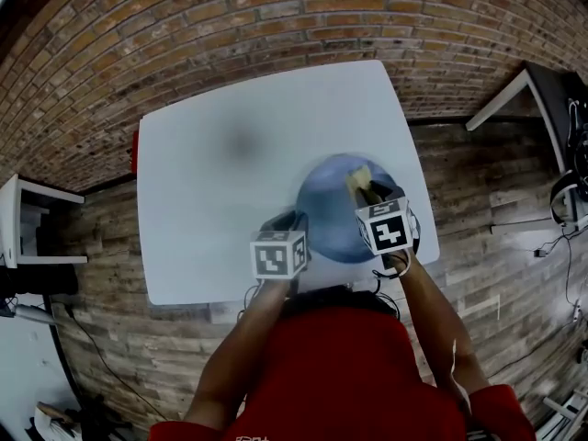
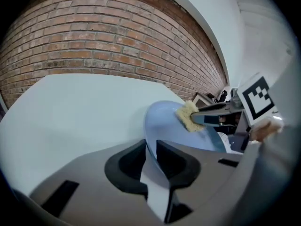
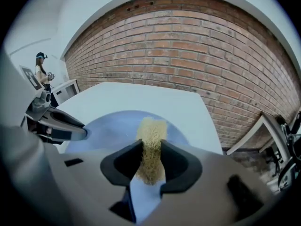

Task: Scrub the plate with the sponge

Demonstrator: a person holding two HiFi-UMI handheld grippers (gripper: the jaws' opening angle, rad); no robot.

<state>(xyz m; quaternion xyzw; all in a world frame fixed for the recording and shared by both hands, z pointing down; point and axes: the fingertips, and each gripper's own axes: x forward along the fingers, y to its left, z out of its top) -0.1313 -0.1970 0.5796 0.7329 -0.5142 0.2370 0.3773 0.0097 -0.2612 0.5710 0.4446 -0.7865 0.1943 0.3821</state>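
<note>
Head view: two bare forearms reach forward and down from a red top, each hand carrying a gripper topped by a cube with square markers. The left gripper (image 1: 294, 220) meets the plate (image 1: 331, 217) at its near-left rim. The right gripper (image 1: 369, 193) is angled across the plate from the near right, its tips towards the far rim. The plate sits on the near-right part of the white table (image 1: 220, 191), close to the right edge; whether it rests flat cannot be told.

Left gripper view: dark, smooth, curved jaws are clamped on the thin rim of the plate, which runs through the narrow gap between them. The plate is round, pale blue and glossy, with a shallow dished face.

Right gripper view: the jaws are clenched on the sponge (image 3: 151, 142), a yellowish, coarse, fibrous strip pinched narrow at its middle, its free end fanning out beyond the jaw tips. That end lies against the plate's face near the far rim.

Surroundings: matt, smooth tabletop with rounded corners; rough red brick wall (image 3: 188, 46) on the far side; wooden plank floor (image 1: 478, 200).
</note>
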